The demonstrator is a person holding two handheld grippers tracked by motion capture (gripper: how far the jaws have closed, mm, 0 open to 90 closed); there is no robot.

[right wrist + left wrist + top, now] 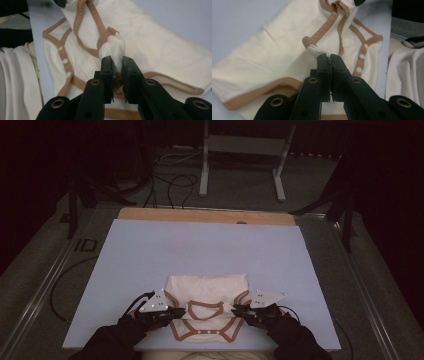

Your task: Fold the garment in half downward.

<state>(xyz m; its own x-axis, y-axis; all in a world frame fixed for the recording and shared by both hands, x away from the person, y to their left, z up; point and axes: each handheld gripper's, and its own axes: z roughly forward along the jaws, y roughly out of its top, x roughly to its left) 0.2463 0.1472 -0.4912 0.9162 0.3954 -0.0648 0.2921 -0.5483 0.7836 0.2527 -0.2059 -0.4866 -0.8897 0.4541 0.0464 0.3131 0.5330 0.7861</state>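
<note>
A cream baby bodysuit [207,289] with tan trim and snap buttons lies folded on the pale blue table [200,247], near its front edge. My left gripper [177,311] is at the garment's left side, shut on a bunched bit of cream cloth beside the tan trim [312,41]. In the left gripper view its jaws [329,57] are pressed tight together on that fabric. My right gripper [237,310] is at the garment's right side. Its jaws [117,60] are shut on a fold of the bodysuit [155,45] with a snap button [111,39] just above the tips.
More pale cloth [205,356] hangs off the table's front edge between the person's dark sleeves. A wooden strip [205,215] runs along the far edge. Beyond it on the floor stand a metal frame [242,145] and loose cables [170,182].
</note>
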